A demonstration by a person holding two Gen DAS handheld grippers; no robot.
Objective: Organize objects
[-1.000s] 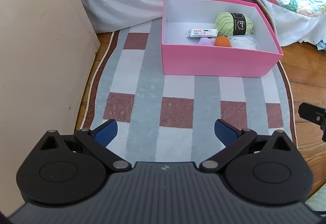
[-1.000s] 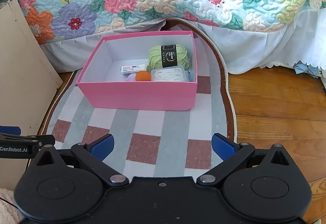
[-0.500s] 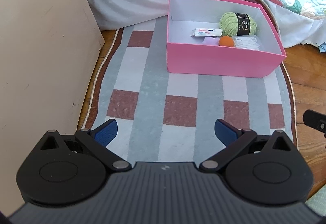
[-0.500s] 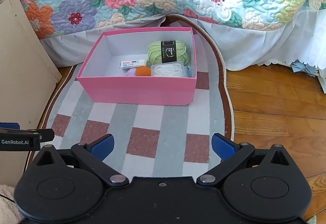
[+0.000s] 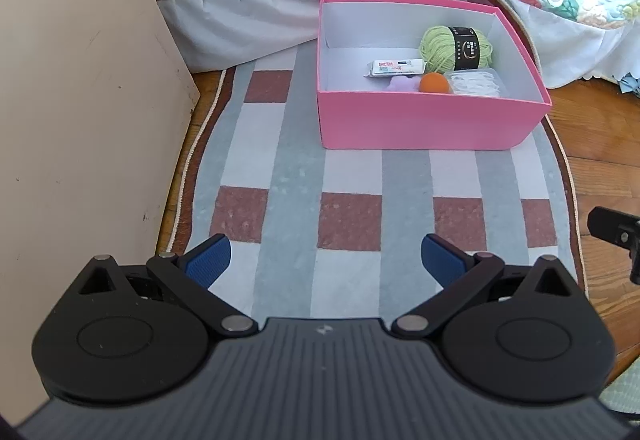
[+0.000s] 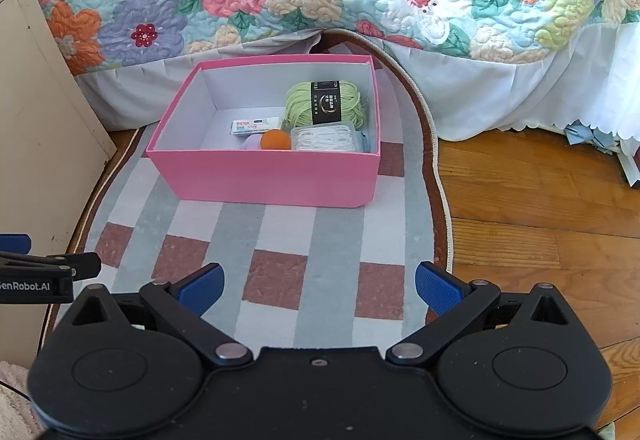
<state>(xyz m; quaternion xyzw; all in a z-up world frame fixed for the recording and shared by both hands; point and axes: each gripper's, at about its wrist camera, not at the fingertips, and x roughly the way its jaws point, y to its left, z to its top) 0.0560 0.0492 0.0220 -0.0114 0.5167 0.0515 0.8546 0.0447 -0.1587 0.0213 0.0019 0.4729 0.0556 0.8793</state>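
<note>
Left gripper (image 5: 324, 256): jaws wide, holding nothing, above the near end of the checked rug (image 5: 352, 216). Right gripper (image 6: 318, 284): jaws wide, empty, over the same rug's near edge.

Pink box (image 6: 264, 172): on the rug's far end, near the bed skirt. Contents, toward its right side: green yarn (image 6: 324, 102), white tube (image 6: 256, 126), orange ball (image 6: 275, 140), clear case (image 6: 326, 138), lilac item, mostly hidden.

Step, judged: collecting appears finished; no loose object visible. Next move calls for locating any remaining item.

Surroundings: cream cabinet (image 5: 80, 100) along the rug's left edge; wooden floor (image 6: 532, 208) right. Nothing blocks the box.
</note>
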